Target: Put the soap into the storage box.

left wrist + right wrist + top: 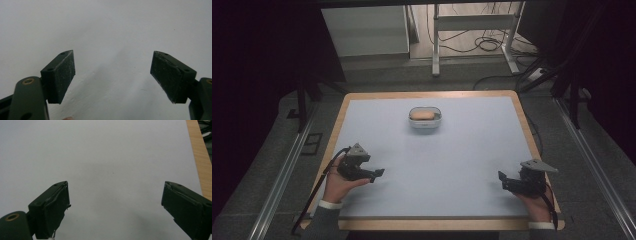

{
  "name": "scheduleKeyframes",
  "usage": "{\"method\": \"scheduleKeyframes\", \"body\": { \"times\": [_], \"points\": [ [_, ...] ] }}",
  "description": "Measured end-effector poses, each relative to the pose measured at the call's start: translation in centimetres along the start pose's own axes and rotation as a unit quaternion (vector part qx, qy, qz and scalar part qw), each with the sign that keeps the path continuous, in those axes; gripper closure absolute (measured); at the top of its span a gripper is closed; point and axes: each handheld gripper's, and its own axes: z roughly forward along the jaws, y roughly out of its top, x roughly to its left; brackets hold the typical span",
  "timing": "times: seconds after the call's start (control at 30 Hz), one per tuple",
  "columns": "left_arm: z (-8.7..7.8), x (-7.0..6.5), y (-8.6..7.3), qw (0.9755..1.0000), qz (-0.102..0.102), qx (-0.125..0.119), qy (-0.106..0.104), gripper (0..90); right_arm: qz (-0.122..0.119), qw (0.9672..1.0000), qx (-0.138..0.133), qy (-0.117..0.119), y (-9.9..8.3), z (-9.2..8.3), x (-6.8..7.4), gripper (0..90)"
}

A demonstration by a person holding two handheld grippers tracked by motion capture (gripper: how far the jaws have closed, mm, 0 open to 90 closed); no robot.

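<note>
Surface: a pale grey mat (427, 165) covers the table, with a light wooden border (526, 125) showing around its edges.
Room: dark at both sides; behind the table stand a white cabinet (364, 30) and a white metal frame (472, 22), with black cables (484, 45) on the floor under the frame.
Floor rails: a metal rail (279, 180) runs along the left of the table and another (597, 170) along the right.
Container: a small clear tub (425, 119) with a tan, rounded item (423, 115) inside sits on the far middle of the mat, well apart from both grippers.
Left gripper: (379, 173) held low over the near left part of the mat, pointing toward the middle; in the left gripper view (112, 75) its jaws stand wide apart with nothing but bare mat between them.
Right gripper: (501, 176) held near the right front corner, pointing inward; in the right gripper view (115, 202) its jaws are spread wide over bare mat, the wooden border at the upper right.
Open room: the whole middle of the mat between the grippers and the tub lies bare.
</note>
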Motion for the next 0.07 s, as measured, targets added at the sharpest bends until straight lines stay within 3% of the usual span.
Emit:
{"method": "scheduleKeyframes", "body": {
  "times": [0.07],
  "points": [
    [0.02,-0.04,0.0,1.0,-0.001,0.0,-0.001,20.1,0.0,1.0,-0.003,0.001,0.04,-0.03,0.03,7.8]
  ]
}}
